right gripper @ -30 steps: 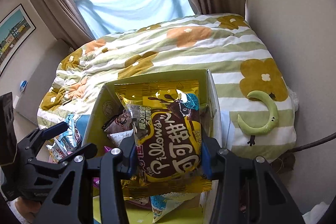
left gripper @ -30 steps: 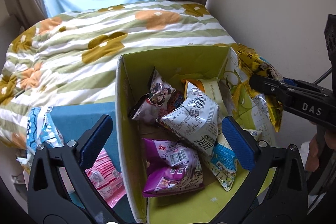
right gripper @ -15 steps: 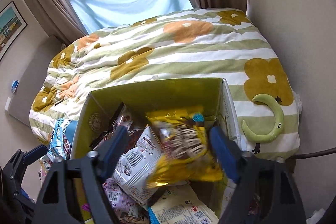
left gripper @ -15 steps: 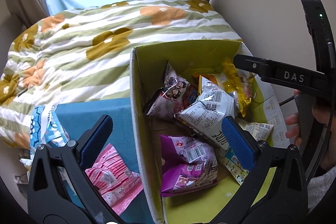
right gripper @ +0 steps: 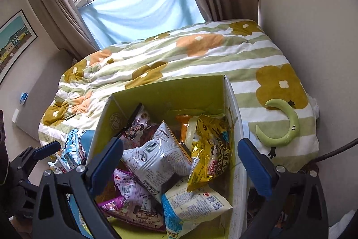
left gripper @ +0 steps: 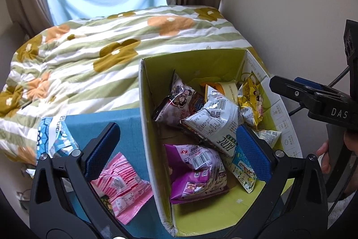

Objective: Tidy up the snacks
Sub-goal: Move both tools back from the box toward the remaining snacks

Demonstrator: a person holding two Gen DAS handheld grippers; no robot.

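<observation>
A green cardboard box point(left gripper: 192, 64) point(right gripper: 170, 91) stands open on the bed, filled with snack bags. On the right of the pile lies a yellow bag point(right gripper: 210, 149) point(left gripper: 250, 102), beside a white bag point(right gripper: 156, 156) and above a purple bag point(left gripper: 197, 171). My right gripper point(right gripper: 181, 165) hovers over the box, its jaws opening wide, and nothing is pressed between the pads. My left gripper point(left gripper: 177, 149) is open and empty, straddling the box's left wall. A pink bag point(left gripper: 123, 185) and a blue-white bag point(left gripper: 60, 138) lie outside the box on a teal surface point(left gripper: 100, 120).
A striped, flowered quilt point(left gripper: 100, 53) covers the bed behind the box. A green crescent plush point(right gripper: 284, 127) lies on it to the right of the box. A pale wall point(left gripper: 290, 15) stands close on the right, with a dark cable point(right gripper: 335, 149) near it. A curtained window is at the back.
My right gripper let go of the yellow bag, which dropped into the box's right side, and its jaws spread wide. The left gripper stayed open and barely shifted.
</observation>
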